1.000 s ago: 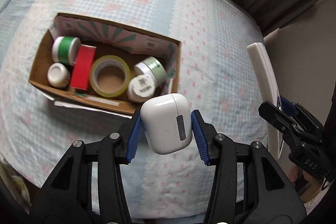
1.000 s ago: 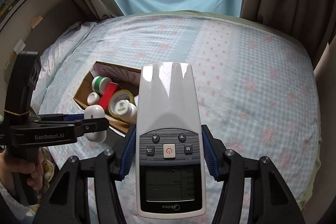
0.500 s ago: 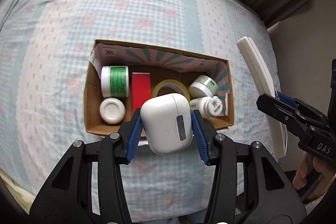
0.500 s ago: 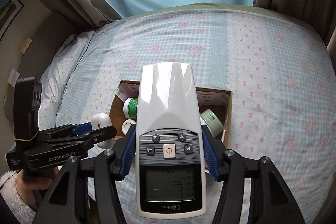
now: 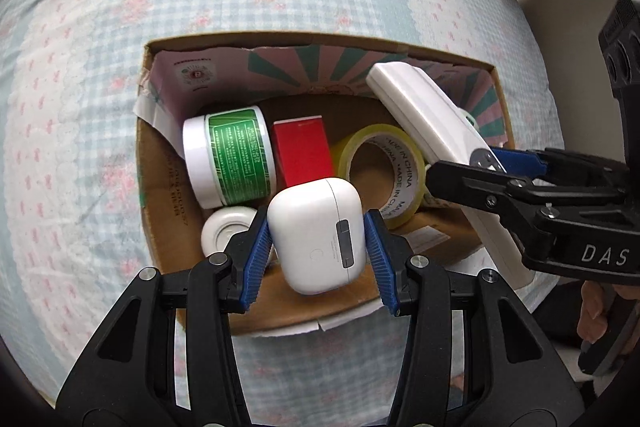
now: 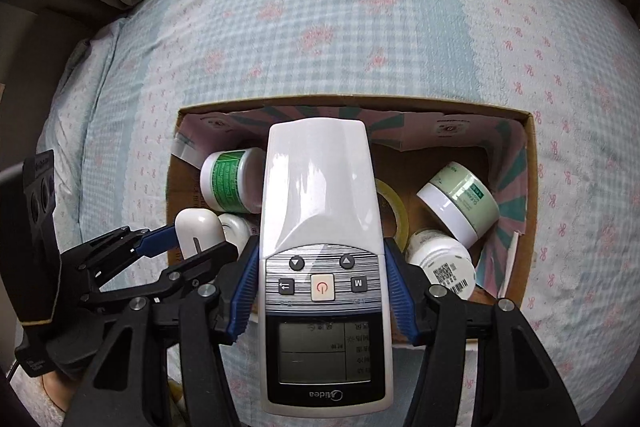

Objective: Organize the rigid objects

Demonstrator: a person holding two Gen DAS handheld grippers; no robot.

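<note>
Fingers of left gripper (image 5: 316, 239) clamp glossy rounded case (image 5: 316, 231); right gripper (image 6: 320, 291) clamps slab-shaped remote (image 6: 320, 227)

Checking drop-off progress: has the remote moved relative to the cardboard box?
Yes. The remote came from beside the cardboard box to over its right end.

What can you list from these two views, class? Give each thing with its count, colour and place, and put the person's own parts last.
Cardboard box: 1, brown, on the bedspread.
Bedspread: 1, blue-and-pink gingham, under the box.
Jars: 4, white, two green-labelled, in the box.
Red box: 1, red, mid-box.
Tape roll: 1, yellowish, in the box.
Earbud case: 1, white, in the left claw.
Remote control: 1, white-grey, in the right claw.
</note>
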